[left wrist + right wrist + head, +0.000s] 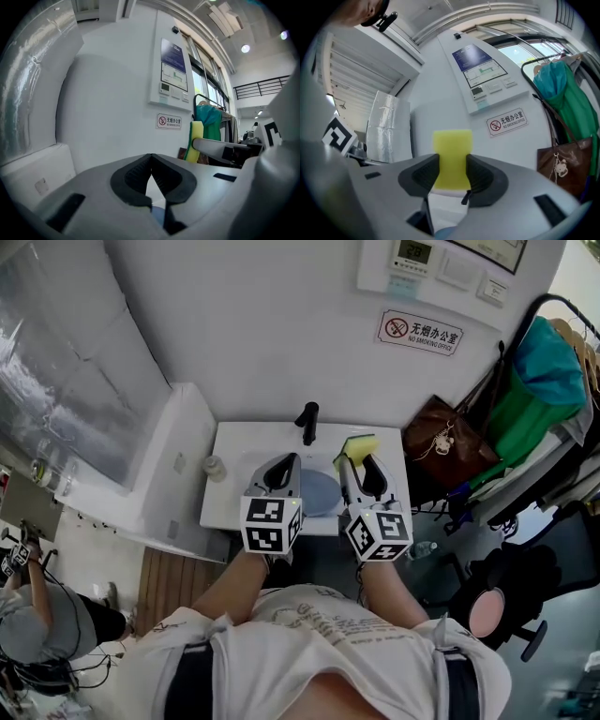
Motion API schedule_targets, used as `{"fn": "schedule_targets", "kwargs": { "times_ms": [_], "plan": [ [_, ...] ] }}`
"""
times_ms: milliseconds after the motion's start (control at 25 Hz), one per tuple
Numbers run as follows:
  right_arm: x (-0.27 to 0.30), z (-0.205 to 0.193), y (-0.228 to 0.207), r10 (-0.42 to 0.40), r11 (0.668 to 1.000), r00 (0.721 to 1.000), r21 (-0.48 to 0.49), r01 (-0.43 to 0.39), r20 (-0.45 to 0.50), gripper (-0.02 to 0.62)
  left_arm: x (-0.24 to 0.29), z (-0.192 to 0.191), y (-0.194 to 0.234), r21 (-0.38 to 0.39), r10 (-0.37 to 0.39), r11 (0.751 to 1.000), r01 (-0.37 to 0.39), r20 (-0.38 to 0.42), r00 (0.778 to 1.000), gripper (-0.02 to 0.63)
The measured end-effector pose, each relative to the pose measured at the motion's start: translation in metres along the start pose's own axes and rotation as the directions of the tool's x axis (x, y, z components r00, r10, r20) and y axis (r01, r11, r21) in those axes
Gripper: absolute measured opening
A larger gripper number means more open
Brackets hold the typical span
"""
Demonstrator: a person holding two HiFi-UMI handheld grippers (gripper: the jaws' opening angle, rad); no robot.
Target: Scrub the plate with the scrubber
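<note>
A grey-blue plate [320, 493] lies in the white sink top [242, 444], between my two grippers. My left gripper [289, 458] hovers over the plate's left edge. Its jaws are shut tip to tip [151, 156] with nothing seen between them. A sliver of the plate [157, 216] shows below them. My right gripper [354, 461] is over the plate's right edge, shut on a yellow scrubber sponge [357, 447]. The sponge [452, 146] stands upright between the pads, sticking out above them. In the left gripper view the sponge [197, 140] appears at the right, with a green backing.
A black faucet [307, 423] rises at the back of the sink. A small jar [215, 467] stands at its left edge. A brown bag [448, 446] and hanging clothes [539, 390] crowd the right side. Another person [37, 615] sits at lower left.
</note>
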State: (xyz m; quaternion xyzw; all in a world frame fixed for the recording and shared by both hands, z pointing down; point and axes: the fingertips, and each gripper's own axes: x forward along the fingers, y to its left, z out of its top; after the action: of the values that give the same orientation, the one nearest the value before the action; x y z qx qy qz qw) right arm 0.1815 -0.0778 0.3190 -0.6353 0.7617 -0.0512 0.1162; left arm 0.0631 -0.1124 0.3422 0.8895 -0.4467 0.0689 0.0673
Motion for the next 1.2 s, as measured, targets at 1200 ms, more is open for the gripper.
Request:
{"fn": "schedule_targets", "kwargs": {
  "times_ms": [1200],
  "plan": [
    [0.135, -0.144, -0.079, -0.091, 0.996, 0.931, -0.05, 0.079, -0.354, 0.185, 0.136, -0.131, 0.131, -0.125, -0.037, 0.992, -0.014, -0.4, 0.916, 0.021]
  ]
}}
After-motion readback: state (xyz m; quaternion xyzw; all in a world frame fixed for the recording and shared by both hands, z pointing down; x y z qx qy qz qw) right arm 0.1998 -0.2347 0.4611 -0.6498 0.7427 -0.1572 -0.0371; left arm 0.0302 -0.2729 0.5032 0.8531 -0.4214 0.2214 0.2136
